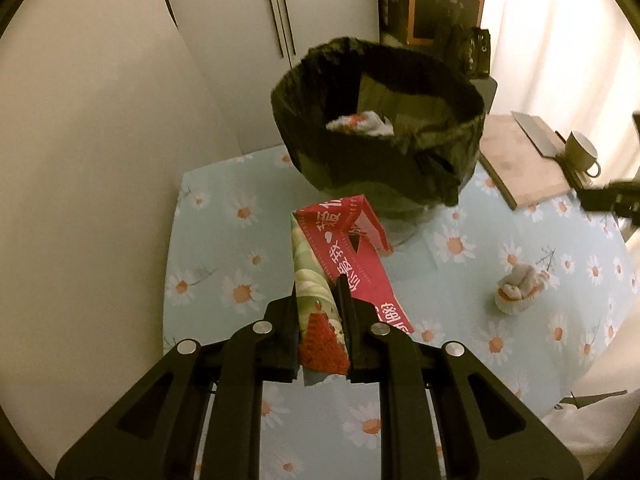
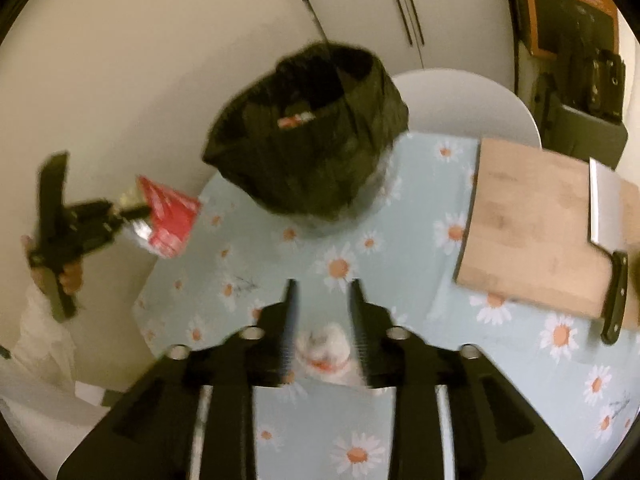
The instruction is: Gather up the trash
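Above the daisy-print desk (image 1: 224,208), just short of the black-lined bin (image 1: 376,120): left tongs (image 1: 320,292) clamping the red snack wrapper (image 1: 344,248) aloft, right tongs (image 2: 322,292) standing parted around the crumpled white wad (image 2: 332,348), pads not pressing it.
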Tool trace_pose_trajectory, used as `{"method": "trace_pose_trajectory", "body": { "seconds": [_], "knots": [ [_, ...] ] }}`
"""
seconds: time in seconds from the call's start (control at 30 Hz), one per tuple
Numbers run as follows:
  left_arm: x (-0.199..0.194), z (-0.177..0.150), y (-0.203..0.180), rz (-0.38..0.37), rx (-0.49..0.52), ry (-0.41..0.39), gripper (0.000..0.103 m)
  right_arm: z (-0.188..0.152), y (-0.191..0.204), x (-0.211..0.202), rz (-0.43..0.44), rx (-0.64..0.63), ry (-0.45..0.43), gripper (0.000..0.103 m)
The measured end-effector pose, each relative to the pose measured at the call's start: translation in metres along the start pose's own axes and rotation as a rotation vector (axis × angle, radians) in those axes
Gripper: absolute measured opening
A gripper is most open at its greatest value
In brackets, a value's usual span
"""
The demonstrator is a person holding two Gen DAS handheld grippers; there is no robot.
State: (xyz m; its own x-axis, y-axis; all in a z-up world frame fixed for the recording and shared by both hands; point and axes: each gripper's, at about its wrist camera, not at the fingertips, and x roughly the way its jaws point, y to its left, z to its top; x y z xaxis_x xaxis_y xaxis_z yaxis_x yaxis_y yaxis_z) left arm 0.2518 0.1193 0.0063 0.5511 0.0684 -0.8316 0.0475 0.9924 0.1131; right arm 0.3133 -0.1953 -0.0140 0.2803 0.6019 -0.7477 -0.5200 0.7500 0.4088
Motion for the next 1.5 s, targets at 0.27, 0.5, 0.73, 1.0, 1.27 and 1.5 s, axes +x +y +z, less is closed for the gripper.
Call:
{"method": "trace_pose_trajectory", "body": {
  "seconds": [0.27,0.5,0.73,1.0,1.27,1.5],
  "knots": [
    [-0.007,0.004,0.014,0.034,-0.008,-0.016,0.016,-0.029,-0.003,0.051,-0.007,0.028,0.090,0.061],
    [-0.021,0.007,0.020,0.057,0.000,-0.036,0.016,-0.043,-0.009,0.092,-0.059,0.051,0.144,0.065],
    [-0.032,0.012,0.026,0.081,-0.004,-0.061,0.016,-0.053,-0.014,0.124,-0.134,0.087,0.184,0.044],
    [-0.041,0.025,0.027,0.081,0.011,-0.103,0.016,-0.049,-0.006,0.095,-0.106,0.106,0.130,0.033],
    [-0.052,0.045,0.018,0.061,0.072,-0.187,0.016,-0.022,0.019,0.042,-0.134,0.039,0.041,0.033],
    [-0.059,0.070,0.015,0.027,0.105,-0.248,0.016,0.015,0.042,-0.006,-0.165,-0.035,-0.065,0.033]
  ]
}}
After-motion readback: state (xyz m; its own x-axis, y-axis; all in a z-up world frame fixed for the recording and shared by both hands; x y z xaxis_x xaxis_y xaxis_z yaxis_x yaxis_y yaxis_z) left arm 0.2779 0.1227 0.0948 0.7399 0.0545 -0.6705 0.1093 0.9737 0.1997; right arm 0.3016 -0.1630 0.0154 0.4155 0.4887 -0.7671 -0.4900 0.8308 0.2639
